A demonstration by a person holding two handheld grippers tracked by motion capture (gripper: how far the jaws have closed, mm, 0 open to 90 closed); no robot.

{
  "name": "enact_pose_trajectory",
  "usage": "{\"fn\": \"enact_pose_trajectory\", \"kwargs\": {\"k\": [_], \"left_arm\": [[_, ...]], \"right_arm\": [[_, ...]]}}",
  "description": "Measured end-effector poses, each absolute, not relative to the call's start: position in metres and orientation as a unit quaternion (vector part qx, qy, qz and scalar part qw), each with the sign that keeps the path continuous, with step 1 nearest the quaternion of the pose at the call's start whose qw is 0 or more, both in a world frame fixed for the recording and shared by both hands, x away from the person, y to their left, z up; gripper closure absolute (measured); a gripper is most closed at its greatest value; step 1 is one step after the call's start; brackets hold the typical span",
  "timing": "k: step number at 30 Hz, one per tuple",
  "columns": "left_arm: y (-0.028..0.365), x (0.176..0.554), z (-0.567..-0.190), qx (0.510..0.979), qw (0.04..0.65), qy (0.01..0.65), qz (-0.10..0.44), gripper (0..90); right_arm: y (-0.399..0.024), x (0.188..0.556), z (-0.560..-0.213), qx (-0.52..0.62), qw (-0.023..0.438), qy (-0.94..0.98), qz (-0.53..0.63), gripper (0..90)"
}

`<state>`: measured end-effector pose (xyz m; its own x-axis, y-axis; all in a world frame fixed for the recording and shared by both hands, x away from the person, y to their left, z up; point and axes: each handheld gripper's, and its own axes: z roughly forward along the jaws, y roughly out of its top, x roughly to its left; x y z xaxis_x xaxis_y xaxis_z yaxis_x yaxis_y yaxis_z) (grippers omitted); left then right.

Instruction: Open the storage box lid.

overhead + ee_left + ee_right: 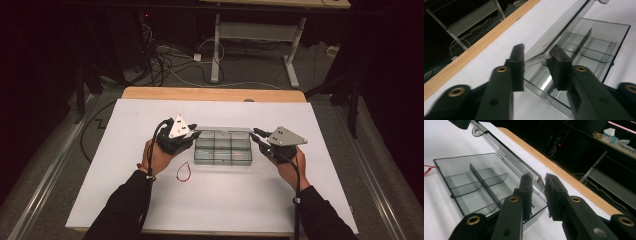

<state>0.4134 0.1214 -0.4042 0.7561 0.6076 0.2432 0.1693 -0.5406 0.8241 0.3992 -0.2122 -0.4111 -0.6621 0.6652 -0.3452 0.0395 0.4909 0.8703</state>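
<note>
Nearest, a red loop [183,171] lies on the worktop [125,200]. Beyond it sits the clear divided box [223,148], long axis left-right, between both grippers. The left gripper [536,66] and right gripper [538,192] straddle opposite ends of its raised far lid [506,152], fingers parted, not clamping.

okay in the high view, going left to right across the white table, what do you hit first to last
left gripper → red loop of string → clear divided box → right gripper. The string lies nearer the person than the rest, beside the box's left end.
</note>
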Motion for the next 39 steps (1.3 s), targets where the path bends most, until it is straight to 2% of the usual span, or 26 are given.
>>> {"fn": "enact_pose_trajectory", "kwargs": {"k": [7, 16, 31, 39], "left_arm": [[0.124, 0.426, -0.398, 0.832, 0.435, 0.243, 0.245, 68.6], [0.125, 0.442, -0.409, 0.816, 0.456, 0.272, 0.23, 68.4], [0.124, 0.461, -0.426, 0.792, 0.478, 0.311, 0.217, 68.2], [0.12, 0.467, -0.437, 0.793, 0.468, 0.32, 0.222, 68.3]], "right_arm": [[-0.214, 0.412, -0.403, 0.232, 0.336, 0.788, 0.461, 79.8], [-0.211, 0.427, -0.406, 0.249, 0.335, 0.781, 0.464, 79.5], [-0.208, 0.448, -0.417, 0.299, 0.323, 0.75, 0.493, 79.4], [-0.208, 0.457, -0.428, 0.324, 0.31, 0.738, 0.505, 79.3]]}}
